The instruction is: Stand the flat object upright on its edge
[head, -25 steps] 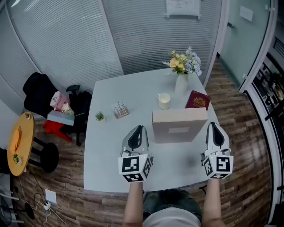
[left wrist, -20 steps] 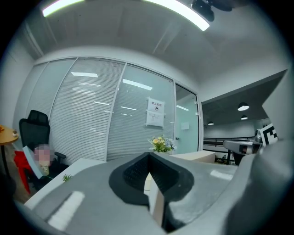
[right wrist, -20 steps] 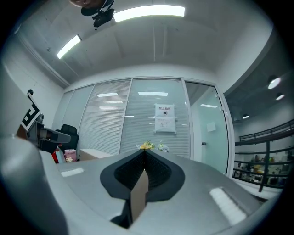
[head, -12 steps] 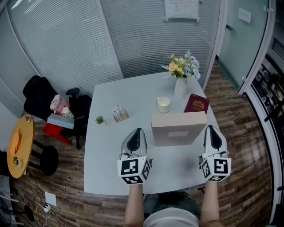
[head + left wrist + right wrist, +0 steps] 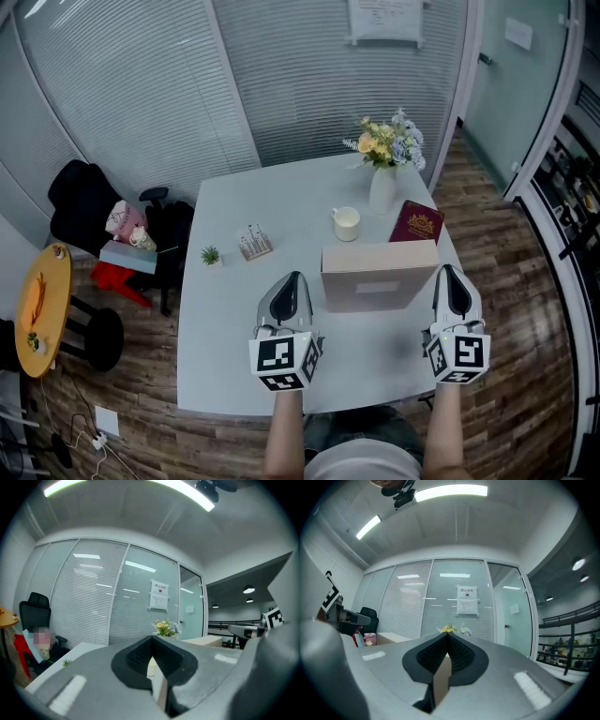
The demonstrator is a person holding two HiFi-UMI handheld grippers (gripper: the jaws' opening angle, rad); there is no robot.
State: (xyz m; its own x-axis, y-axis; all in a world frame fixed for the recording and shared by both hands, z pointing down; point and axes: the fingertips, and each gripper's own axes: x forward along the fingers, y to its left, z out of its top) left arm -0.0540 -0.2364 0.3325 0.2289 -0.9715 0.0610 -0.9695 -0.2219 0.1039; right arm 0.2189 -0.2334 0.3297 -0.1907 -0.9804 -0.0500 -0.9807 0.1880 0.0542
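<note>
behind upright box [image 5: 378,275]: mug [image 5: 346,223], red booklet [image 5: 417,223], vase [image 5: 381,188].

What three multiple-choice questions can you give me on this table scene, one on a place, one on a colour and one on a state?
1. Where does the mug stand?
A. just left of the vase
B. right of the book
C. behind the vase

2. What colour is the book's cover?
A. blue
B. dark red
C. green

3. How are the right gripper's jaws?
A. wide apart
B. closed on the mug
C. closed, nothing between them

Answers:
1 A, the head view shows the mug beside the vase, on its left.
2 B, the cover is dark red with a gold mark.
3 C, the right gripper view shows the pads together and empty.
</note>
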